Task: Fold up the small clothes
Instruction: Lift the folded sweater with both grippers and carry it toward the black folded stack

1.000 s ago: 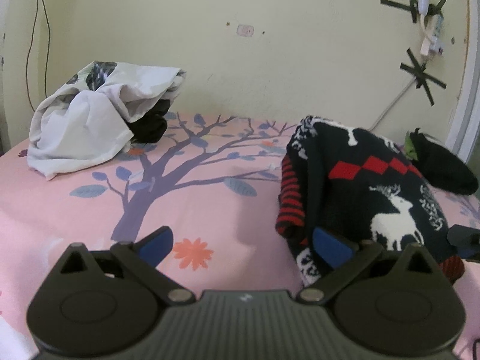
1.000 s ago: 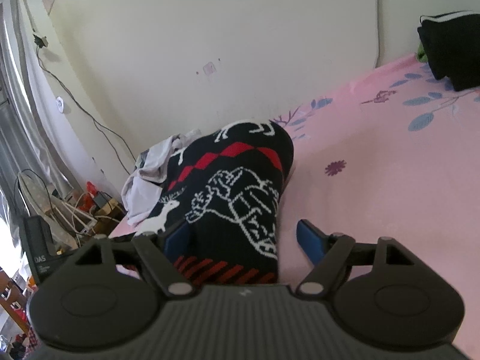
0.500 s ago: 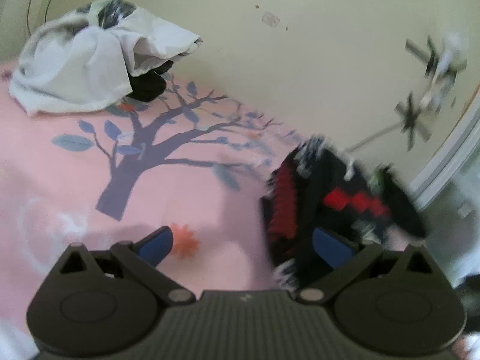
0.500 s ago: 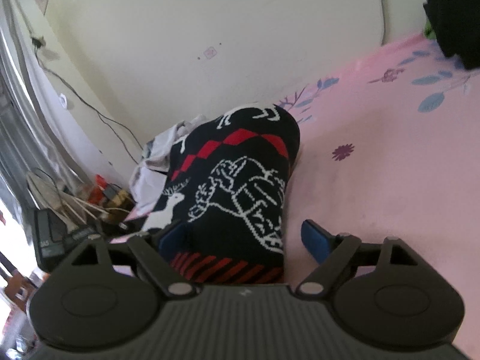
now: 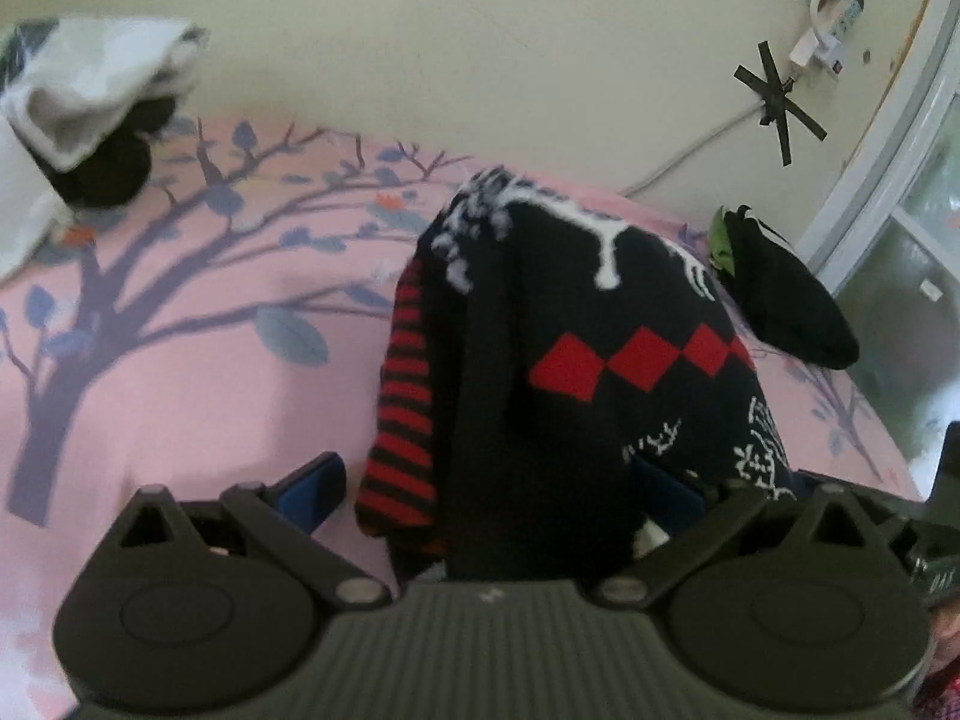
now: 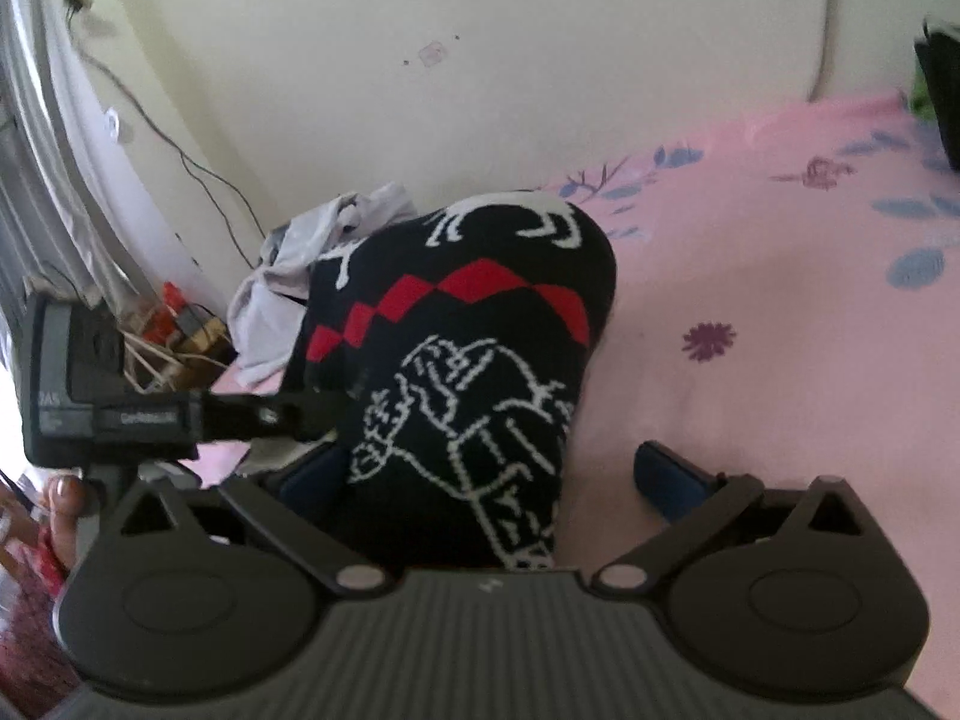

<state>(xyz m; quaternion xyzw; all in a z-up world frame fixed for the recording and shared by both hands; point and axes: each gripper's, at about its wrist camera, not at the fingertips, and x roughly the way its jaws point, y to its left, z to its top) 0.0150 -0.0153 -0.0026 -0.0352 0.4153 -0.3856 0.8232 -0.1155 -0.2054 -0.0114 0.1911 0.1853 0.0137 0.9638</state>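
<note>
A black knitted sweater with white reindeer and red diamonds lies bunched on the pink bed sheet; its red-striped cuff hangs at the left. My left gripper is open, and the sweater's near edge lies between its blue fingers. In the right wrist view the same sweater fills the gap of my open right gripper, whose right finger stands apart from the cloth. The left gripper's body shows at the sweater's left side.
A white and black clothes heap sits at the far left by the wall. A black folded garment lies at the far right. Cables and a power strip are taped to the wall. Clutter lies beside the bed.
My left gripper has swung right and closed in on the sweater, whose edge now lies between its fingers. My right gripper has moved nearer too; the left gripper has come into its view.
</note>
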